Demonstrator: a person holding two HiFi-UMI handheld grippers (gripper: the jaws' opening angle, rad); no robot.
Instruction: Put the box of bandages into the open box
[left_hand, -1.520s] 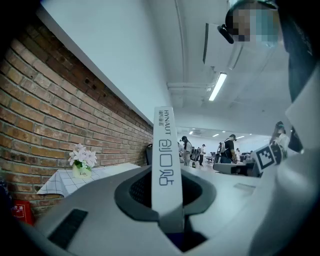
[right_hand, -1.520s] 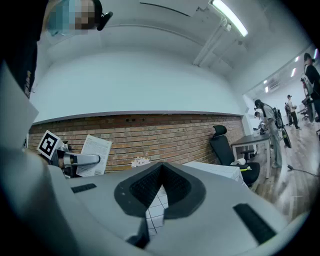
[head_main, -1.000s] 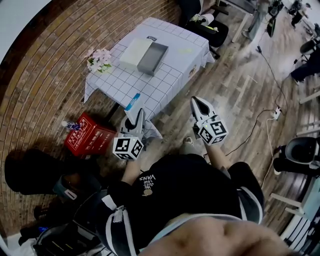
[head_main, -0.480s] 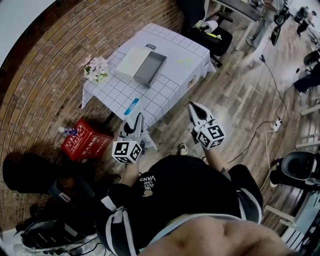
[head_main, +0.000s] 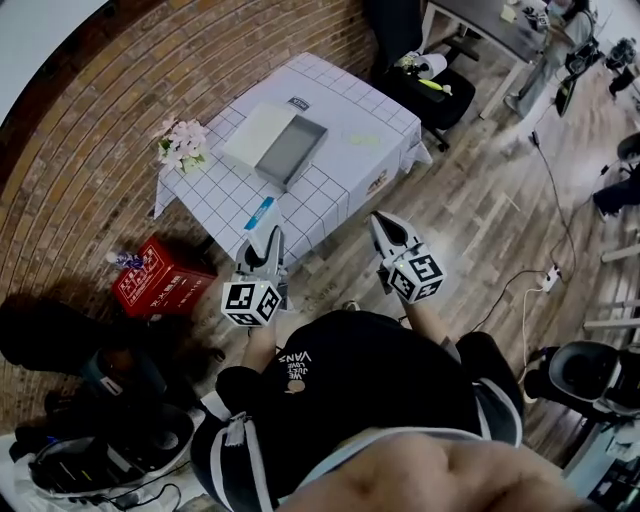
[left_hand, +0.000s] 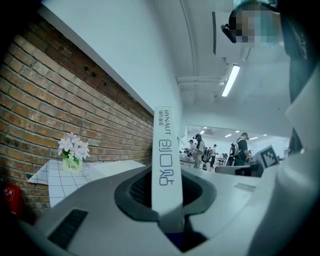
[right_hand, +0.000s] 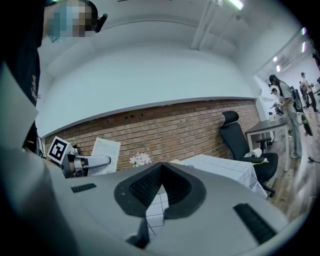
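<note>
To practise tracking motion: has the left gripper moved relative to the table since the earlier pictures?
Yes. The left gripper, holding the box of bandages, has come nearer the open box on the table.

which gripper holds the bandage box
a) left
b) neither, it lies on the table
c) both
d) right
A: in the left gripper view the left gripper has its jaws shut on the upright bandage box, while the right gripper has its jaws closed together with nothing between them.
</note>
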